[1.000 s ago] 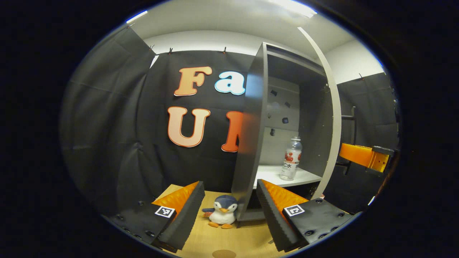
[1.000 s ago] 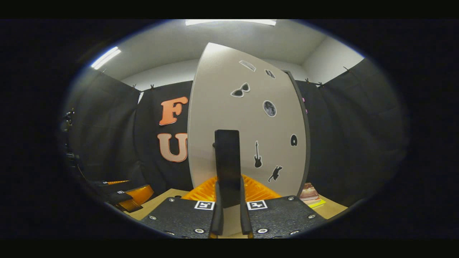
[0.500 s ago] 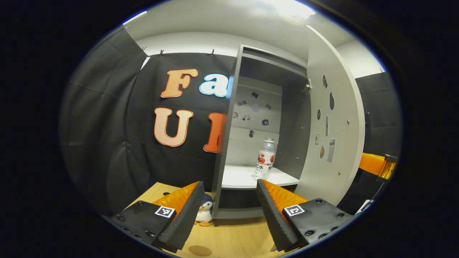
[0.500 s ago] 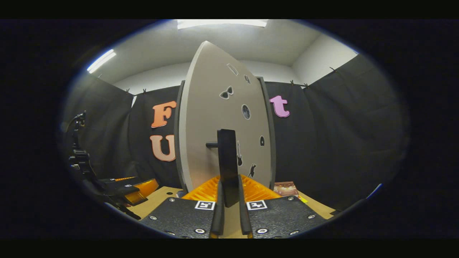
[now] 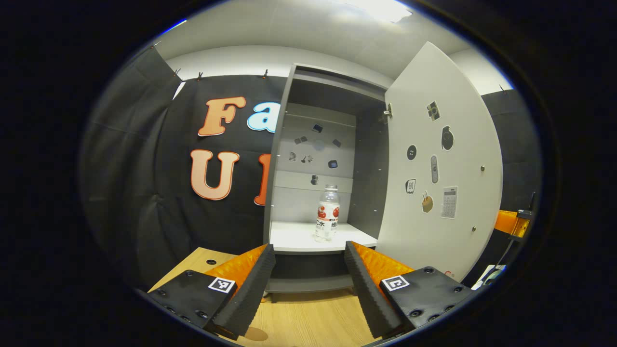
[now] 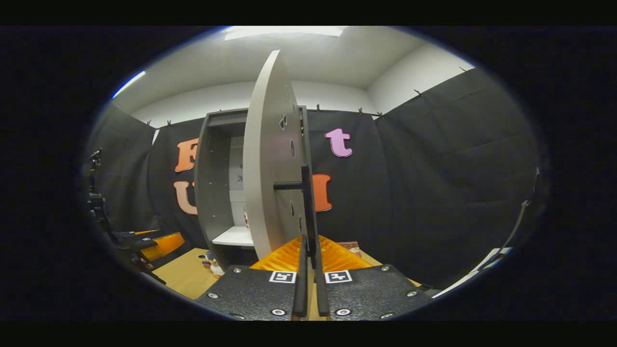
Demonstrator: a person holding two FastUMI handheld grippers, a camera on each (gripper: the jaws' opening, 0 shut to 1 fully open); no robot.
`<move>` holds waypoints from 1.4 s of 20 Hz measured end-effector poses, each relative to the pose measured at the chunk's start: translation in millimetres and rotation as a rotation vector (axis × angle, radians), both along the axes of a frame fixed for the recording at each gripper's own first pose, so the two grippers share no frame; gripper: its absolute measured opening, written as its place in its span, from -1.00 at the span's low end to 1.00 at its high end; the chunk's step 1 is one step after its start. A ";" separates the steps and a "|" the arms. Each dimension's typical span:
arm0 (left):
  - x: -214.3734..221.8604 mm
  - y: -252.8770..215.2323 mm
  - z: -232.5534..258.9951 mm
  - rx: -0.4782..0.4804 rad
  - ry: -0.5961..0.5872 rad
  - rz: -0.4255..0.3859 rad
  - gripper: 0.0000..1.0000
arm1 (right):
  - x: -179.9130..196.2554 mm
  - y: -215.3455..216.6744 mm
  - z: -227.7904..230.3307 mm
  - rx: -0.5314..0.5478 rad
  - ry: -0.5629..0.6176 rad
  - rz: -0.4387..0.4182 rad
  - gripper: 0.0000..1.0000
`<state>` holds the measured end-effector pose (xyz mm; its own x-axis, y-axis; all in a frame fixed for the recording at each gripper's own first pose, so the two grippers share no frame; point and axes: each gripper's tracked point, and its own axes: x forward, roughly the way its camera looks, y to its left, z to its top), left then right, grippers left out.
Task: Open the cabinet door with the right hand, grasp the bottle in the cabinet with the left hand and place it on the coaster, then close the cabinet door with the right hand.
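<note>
My left gripper [image 5: 304,284]: orange fingers, black ridged pads, black-and-white square tags.
Cabinet [image 5: 371,164]: grey walls, white shelf.
Door [image 5: 446,159]: white, small dark stickers.
Bottle [image 5: 327,214]: clear, red-and-white label.
Table [image 5: 308,323]: pale wood grain.

Ahead of your left gripper, black cloth walls [image 5: 144,193] rise from a wooden tabletop [image 5: 308,320] under white ceiling lights [image 6: 284,32].

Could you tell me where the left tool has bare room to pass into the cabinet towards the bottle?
The white shelf lies bare left of the bottle, up to the cabinet's left wall. Right of it, the grey inner wall stands closer. The door is swung wide.
</note>
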<state>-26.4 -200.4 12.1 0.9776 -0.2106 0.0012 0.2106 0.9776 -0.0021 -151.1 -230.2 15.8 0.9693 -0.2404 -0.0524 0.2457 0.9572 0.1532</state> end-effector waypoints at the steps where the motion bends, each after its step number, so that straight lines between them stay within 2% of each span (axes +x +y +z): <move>1: -3.1 -6.0 -2.3 0.008 0.006 -0.008 0.89 | -2.7 -10.8 0.1 -0.009 0.005 -0.010 -0.85; 3: -8.7 -14.9 -4.7 0.014 0.008 -0.015 0.89 | -6.4 -35.9 -2.4 -0.040 0.010 -0.047 -0.80; 4: -11.5 -17.4 -6.2 0.010 0.010 -0.016 0.89 | -5.4 -48.9 -3.7 -0.055 0.007 -0.054 -0.90; 5: -12.9 -21.7 -8.7 0.005 0.014 -0.018 0.90 | -4.2 -56.6 -4.6 -0.039 0.002 -0.040 -0.92; 9: -18.3 -27.3 -14.0 -0.015 0.035 -0.005 0.89 | -4.2 -60.0 -6.7 0.035 -0.033 0.034 -0.92; 10: -18.9 -28.8 -15.7 -0.020 0.041 -0.005 0.89 | -5.1 -60.0 -8.2 0.038 -0.034 0.038 -0.90; 11: -19.5 -31.5 -18.0 -0.024 0.049 -0.007 0.89 | -6.5 -60.7 -8.7 0.034 -0.033 0.036 -0.99; 12: -19.6 -32.9 -18.4 -0.027 0.052 -0.007 0.89 | -8.9 -60.5 -8.1 0.025 -0.032 0.029 -0.88; 15: -15.6 -35.5 -18.9 -0.025 0.056 -0.009 0.89 | -23.4 -57.8 -1.1 -0.005 -0.028 0.001 -0.87; 18: -3.2 -34.3 -21.8 -0.016 0.060 -0.010 0.90 | -38.4 -39.3 8.0 -0.029 -0.042 0.017 -0.51; 23: 22.9 -40.0 -27.9 -0.029 0.078 -0.050 0.89 | -54.2 -11.3 19.8 -0.139 -0.045 -0.005 0.00; 27: 55.1 -46.5 -31.8 -0.015 0.081 -0.105 0.89 | -46.0 33.2 26.8 -0.178 -0.073 0.003 0.37; 28: 64.1 -45.6 -31.6 -0.013 0.079 -0.117 0.89 | -39.8 41.7 25.0 -0.190 -0.066 0.001 0.55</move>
<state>37.8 -246.0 -19.6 0.9435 -0.3237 -0.0716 0.3219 0.9461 -0.0357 -190.9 -188.5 40.8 0.9693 -0.2389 0.0575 0.2401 0.9706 -0.0145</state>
